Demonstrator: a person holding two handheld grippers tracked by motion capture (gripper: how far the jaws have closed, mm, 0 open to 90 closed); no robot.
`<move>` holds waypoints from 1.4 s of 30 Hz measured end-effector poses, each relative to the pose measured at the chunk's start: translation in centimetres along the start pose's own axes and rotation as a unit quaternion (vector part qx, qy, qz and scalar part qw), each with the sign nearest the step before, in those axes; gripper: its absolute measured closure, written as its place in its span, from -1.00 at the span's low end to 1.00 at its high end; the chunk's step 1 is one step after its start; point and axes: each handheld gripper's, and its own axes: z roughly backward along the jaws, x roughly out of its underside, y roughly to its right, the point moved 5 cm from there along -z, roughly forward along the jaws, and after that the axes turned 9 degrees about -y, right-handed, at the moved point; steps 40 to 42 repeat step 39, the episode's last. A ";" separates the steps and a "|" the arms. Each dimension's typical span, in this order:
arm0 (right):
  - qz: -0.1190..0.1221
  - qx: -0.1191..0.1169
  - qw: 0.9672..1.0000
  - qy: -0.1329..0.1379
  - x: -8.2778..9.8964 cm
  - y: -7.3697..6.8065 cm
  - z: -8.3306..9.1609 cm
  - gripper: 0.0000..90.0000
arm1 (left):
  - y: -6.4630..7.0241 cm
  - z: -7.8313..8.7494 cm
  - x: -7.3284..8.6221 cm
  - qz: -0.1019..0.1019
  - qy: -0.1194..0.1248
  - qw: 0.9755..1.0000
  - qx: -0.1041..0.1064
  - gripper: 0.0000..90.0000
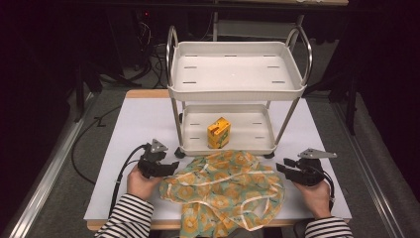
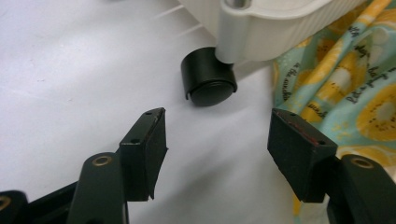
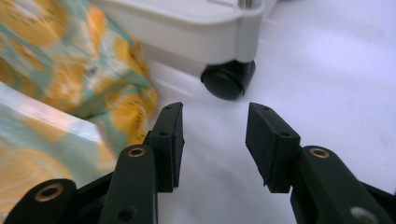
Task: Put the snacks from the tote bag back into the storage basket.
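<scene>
Two grippers flank patterned cloth (image 1: 225, 191) crumpled at near table edge, before cart (image 1: 236, 89). Left gripper (image 1: 171, 167) at cloth's left edge, jaws apart, empty. Right gripper (image 1: 281, 168) just right of cloth, jaws apart, nothing between.

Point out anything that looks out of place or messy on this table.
The patterned cloth lies crumpled in a heap in front of the cart, with one end spilling over the near edge of the table. The yellow carton stands upright on the cart's lower shelf. Nothing looks spilled or damaged.
</scene>
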 end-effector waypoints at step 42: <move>0.015 0.049 0.996 -0.070 1.4 0.3 -2.0 0.06 | -3.0 -1.1 0.9 0.028 -0.012 0.998 -0.047 -0.16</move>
